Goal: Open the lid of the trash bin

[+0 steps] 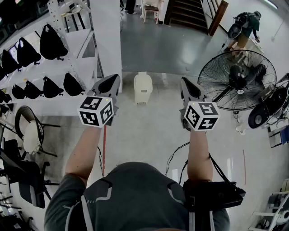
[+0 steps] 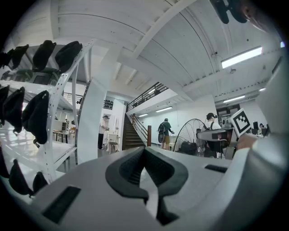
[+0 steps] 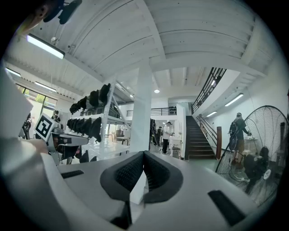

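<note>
Two tools are held level and side by side, the left gripper point(image 1: 109, 84) and the right gripper point(image 1: 190, 88), each with its dark ribbed pads point(image 3: 130, 171) pressed together on nothing. Straight ahead at twelve o'clock, well apart from both and framed in the gap between them, the trash bin point(image 1: 142, 88) stands on the smooth grey floor point(image 1: 153, 131). It is a pale plastic box with rounded corners and its lid down. Bare floor lies open in front of the bin and to its right. Near it at eleven o'clock rises a square white pillar point(image 1: 106, 40). At ten o'clock a white metal rack point(image 1: 86, 45) carries rounded black bags point(image 1: 50, 41), and at eight o'clock a black-framed chair point(image 1: 28, 131) crowds the edge. At two o'clock a big round wire-caged fan point(image 1: 238, 80) hems the right side, and dark stairs point(image 1: 187, 11) climb far off at one o'clock.
</note>
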`<state>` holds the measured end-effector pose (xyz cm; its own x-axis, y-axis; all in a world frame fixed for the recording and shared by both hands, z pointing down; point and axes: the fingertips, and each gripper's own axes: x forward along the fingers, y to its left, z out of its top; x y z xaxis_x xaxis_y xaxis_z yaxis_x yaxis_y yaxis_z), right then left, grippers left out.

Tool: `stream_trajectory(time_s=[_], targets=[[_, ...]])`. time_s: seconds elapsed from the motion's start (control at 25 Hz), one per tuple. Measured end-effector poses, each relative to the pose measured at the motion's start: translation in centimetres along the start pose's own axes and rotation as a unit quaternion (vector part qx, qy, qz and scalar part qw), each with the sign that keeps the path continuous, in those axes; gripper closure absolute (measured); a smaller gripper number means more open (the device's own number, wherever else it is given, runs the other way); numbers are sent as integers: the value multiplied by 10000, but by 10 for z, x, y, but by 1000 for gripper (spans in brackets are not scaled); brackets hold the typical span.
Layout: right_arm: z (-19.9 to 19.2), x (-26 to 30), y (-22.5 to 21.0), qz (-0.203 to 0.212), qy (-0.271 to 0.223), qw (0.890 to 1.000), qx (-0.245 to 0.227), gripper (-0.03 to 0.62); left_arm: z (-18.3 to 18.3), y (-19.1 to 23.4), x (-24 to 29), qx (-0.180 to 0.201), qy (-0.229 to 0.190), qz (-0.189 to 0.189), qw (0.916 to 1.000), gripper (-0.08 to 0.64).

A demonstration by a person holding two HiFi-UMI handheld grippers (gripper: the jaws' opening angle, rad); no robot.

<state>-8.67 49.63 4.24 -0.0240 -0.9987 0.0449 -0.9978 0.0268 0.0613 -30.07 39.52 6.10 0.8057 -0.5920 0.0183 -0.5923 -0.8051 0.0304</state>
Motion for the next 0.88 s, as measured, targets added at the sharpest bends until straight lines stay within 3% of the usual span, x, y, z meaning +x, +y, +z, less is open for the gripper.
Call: stream_trajectory(time_s=[0.44,0.64,0.88], targets=[[0,0,0,1,-74,10000,6,567,-2,-2,1,62,2,18,10000,551],[3,-8,-18,-28,-254,9993,284,566,-1,-13,8,76,-2,44,10000,551],[-9,-14,-28,-61,-199,9995,237,566,-5,-24,16,161,-35,57,9998,551]])
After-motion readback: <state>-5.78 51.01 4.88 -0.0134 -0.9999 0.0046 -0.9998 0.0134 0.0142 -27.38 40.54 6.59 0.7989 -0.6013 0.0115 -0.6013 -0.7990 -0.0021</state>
